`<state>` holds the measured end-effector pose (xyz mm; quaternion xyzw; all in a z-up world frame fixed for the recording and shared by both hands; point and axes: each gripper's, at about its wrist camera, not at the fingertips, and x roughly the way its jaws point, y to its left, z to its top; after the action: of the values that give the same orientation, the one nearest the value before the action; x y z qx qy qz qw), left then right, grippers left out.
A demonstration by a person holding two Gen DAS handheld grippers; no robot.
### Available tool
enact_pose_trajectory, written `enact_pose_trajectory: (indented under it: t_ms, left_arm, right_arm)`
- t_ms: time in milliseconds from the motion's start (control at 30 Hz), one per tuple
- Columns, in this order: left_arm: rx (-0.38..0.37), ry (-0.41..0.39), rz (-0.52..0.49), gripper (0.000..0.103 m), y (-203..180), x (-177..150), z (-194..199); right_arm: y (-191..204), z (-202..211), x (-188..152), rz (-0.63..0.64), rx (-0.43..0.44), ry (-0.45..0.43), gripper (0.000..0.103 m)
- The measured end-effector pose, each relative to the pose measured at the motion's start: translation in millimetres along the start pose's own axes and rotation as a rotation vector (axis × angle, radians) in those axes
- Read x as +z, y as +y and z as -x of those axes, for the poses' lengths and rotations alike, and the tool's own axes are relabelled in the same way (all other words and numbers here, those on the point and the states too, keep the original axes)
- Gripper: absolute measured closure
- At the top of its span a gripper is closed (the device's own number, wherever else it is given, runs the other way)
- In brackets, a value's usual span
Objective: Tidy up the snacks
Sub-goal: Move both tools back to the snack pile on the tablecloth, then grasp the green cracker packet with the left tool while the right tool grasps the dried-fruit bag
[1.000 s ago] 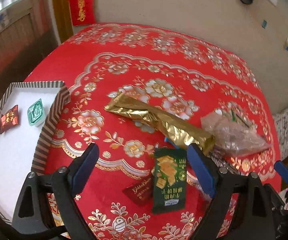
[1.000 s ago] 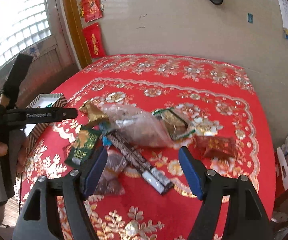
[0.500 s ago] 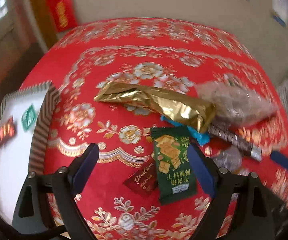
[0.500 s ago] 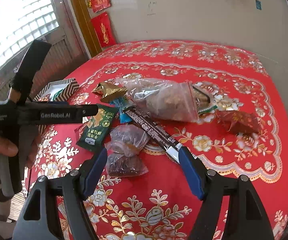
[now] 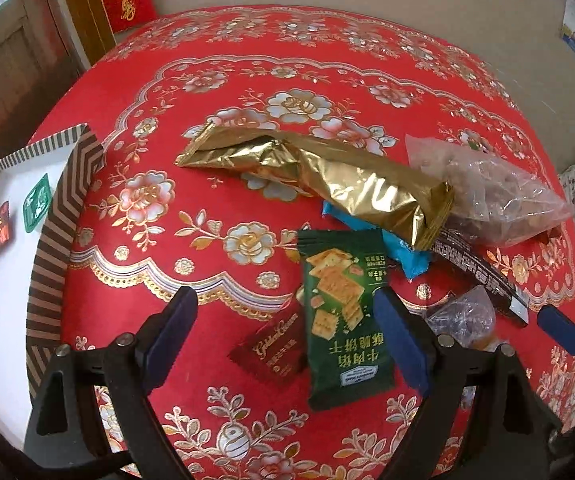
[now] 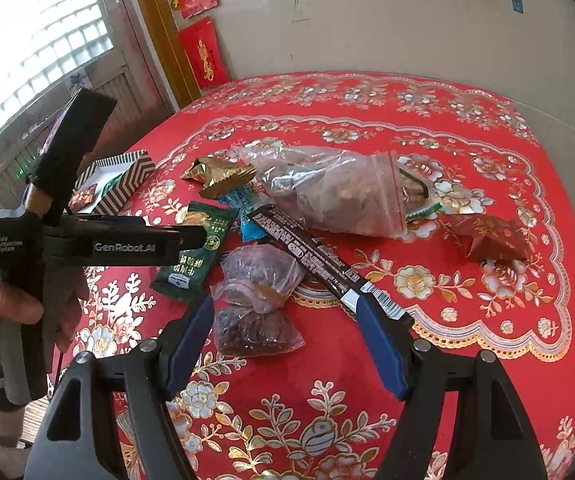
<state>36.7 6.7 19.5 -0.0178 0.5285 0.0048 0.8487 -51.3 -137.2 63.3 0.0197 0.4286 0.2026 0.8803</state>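
Both grippers have dropped closer to the snack pile on the red tablecloth (image 5: 247, 92). The green packet (image 5: 343, 312) lies between the left gripper's (image 5: 283, 328) released jaws; right gripper (image 6: 287, 332) gapes, empty, over a small plastic bag (image 6: 255, 300). Striped box (image 5: 59, 216) sits left.

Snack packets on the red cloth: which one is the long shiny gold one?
The gold foil packet, lying crumpled across the middle. It is the only metallic gold one; the green cracker packet below it is flat and printed, and the clear bag beside it is see-through.
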Motion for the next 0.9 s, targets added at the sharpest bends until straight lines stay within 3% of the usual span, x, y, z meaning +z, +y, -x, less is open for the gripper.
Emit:
enact_pose_trajectory:
  t_ms: [567, 900]
  left_arm:
    - [0.105, -0.010, -0.110, 0.013, -35.3, 2.0, -6.7]
    - [0.084, -0.006, -0.078, 0.014, -28.7, 1.4, -10.9]
  right_arm:
    - [-4.4, -8.6, -3.1, -0.018, -0.001, 0.026, 0.029]
    - [-1.0, -15.5, 2.9, -0.007, -0.011, 0.029, 0.029]
